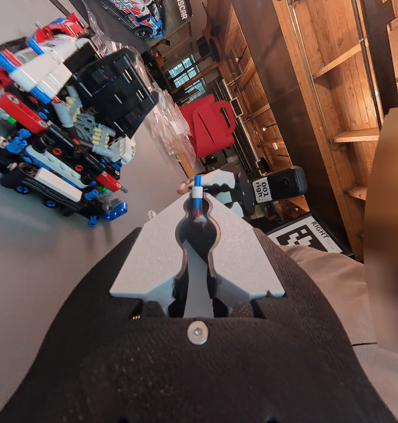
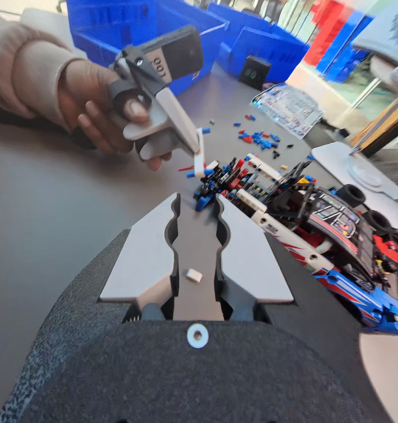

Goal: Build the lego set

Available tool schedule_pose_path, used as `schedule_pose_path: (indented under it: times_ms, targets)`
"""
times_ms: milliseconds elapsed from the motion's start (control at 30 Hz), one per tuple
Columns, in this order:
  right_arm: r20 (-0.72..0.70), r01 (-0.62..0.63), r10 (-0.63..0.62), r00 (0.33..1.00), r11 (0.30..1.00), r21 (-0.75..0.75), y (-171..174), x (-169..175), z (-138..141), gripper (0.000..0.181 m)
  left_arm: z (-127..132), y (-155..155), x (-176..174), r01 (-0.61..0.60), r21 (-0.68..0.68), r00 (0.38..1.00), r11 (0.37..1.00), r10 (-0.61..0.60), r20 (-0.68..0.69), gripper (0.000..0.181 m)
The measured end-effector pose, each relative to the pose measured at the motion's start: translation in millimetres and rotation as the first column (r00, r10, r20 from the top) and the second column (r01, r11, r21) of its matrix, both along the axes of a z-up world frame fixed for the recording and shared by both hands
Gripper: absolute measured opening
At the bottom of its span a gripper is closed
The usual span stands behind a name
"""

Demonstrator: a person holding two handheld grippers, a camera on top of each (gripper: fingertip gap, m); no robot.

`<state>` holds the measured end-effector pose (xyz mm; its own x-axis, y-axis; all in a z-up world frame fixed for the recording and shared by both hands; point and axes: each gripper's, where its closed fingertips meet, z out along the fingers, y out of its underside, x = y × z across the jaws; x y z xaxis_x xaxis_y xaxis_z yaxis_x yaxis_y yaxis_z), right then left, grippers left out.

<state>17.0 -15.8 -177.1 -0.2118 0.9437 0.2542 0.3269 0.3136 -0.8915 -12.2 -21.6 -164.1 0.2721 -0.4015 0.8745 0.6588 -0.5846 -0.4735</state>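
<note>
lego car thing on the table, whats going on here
A person is building a lego car with two hand-held grippers. The left gripper is shut on a small white piece with blue pins, held in the air beside the half-built car. The right gripper is open and empty, low over the table. A small tan piece lies between its fingers.

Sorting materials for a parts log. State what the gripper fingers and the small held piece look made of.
Left gripper fingers: matte grey plastic, likely 3D-printed, given the grainy surface. Held piece: glossy moulded plastic, blue and white with a red end, by its smooth sheen.
</note>
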Motion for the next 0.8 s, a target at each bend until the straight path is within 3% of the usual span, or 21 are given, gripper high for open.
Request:
schedule_pose_path:
  times_ms: [100,167,367,500,567,633,700,733,800]
  targets:
    - [-0.074,0.002,0.005,0.997,0.995,0.096,-6.0,-7.9,11.1,0.03,4.1,-1.3,10.2,0.015,-0.001,0.998,1.0,-0.015,0.054,0.006]
    - [-0.064,-0.073,0.08,0.995,0.993,0.097,-19.8,-7.7,9.2,0.014,5.2,-3.5,12.4,0.037,0.007,0.998,0.999,-0.038,0.056,0.005]
    - [-0.059,-0.103,0.108,0.992,0.992,0.069,-23.3,-7.4,12.8,0.028,7.1,-4.9,13.1,0.034,0.016,0.998,0.999,-0.035,0.055,0.006]
    - [-0.049,-0.091,0.102,0.994,0.978,0.189,-24.7,-9.6,9.5,0.017,7.1,-5.4,15.0,0.043,0.01,0.996,0.999,-0.044,0.077,0.005]
    - [-0.023,-0.149,0.153,0.988,0.98,0.135,-27.8,-5.5,11.4,0.016,8.7,-8.6,18.6,0.082,0.023,0.994,0.996,-0.084,0.07,0.01]
    - [-0.039,-0.251,0.25,0.967,0.967,-0.029,-32.7,2.9,23.7,0.015,19.5,-14.8,22.5,0.131,0.098,0.99,0.987,-0.135,0.031,0.019]
    - [-0.112,-0.352,0.335,0.936,0.905,-0.239,-32.7,12.5,43.2,0.015,31.6,-22.6,24.6,0.175,0.194,0.984,0.965,-0.165,-0.065,0.028]
    - [-0.175,-0.411,0.372,0.912,0.835,-0.366,-32.3,18.0,55.5,0.014,38.3,-26.7,25.3,0.183,0.255,0.98,0.949,-0.156,-0.123,0.033]
    - [-0.356,-0.524,0.385,0.852,0.611,-0.593,-29.9,27.6,86.6,0.014,48.2,-32.3,28.3,0.183,0.36,0.966,0.915,-0.098,-0.241,0.038]
